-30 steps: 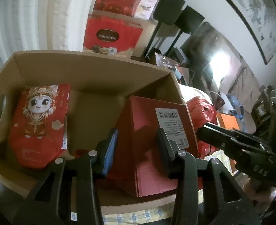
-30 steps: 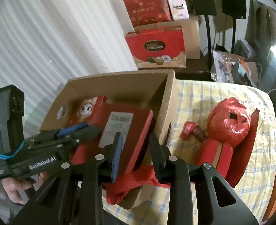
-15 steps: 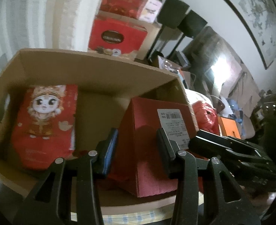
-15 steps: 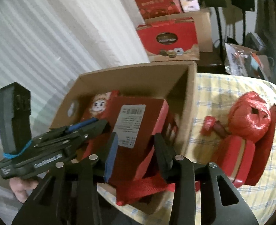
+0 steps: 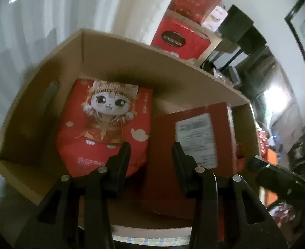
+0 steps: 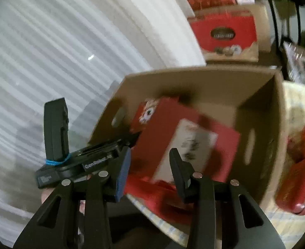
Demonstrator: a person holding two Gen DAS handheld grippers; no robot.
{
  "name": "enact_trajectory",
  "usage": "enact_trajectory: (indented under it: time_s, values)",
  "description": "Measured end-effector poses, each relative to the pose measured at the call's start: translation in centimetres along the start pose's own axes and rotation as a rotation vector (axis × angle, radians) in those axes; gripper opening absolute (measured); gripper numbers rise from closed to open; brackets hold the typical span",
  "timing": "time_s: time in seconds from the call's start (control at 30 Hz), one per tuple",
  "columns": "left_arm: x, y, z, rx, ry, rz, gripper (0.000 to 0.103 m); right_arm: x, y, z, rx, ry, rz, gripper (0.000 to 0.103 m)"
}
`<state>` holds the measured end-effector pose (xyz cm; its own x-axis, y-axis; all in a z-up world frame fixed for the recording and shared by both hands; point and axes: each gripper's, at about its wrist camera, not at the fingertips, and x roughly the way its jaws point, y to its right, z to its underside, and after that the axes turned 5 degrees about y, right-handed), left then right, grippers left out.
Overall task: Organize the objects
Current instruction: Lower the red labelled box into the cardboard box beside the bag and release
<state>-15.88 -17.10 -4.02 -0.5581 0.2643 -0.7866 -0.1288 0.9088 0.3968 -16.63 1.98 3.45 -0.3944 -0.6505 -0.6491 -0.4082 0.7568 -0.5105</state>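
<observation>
A brown cardboard box (image 5: 144,60) holds a red pack with a cartoon cat (image 5: 108,120) on its left side and a red box with a white label (image 5: 191,143) on its right side. My left gripper (image 5: 150,155) is open above the box's near edge, its jaws apart over the gap between pack and red box, holding nothing. My right gripper (image 6: 149,164) is open in front of the red box (image 6: 185,145), which tilts inside the cardboard box (image 6: 272,124). The left gripper's body (image 6: 86,161) shows at the left in the right wrist view.
Red gift bags (image 5: 179,39) stand on a carton behind the box. Red tins and wrapped items (image 6: 297,178) lie on the checked cloth to the right of the box. A white curtain (image 6: 69,51) hangs at the left. Dark speakers (image 5: 241,27) stand at the back.
The red box has gone from between my left jaws down into the cardboard box beside the cat pack. Both grippers have opened wider and shifted left; both views are motion-blurred.
</observation>
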Motion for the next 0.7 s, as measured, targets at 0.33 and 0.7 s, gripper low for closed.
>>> enact_trajectory:
  time_s: [0.33, 0.7]
  values:
    - [2.3, 0.3, 0.5, -0.030, -0.090, 0.112, 0.037, -4.1, 2.0, 0.6, -0.054, 0.074, 0.156, 0.043]
    - [3.2, 4.7, 1.9, 0.091, -0.112, 0.084, 0.036, -6.1, 4.7, 2.8, -0.102, 0.055, 0.287, 0.046]
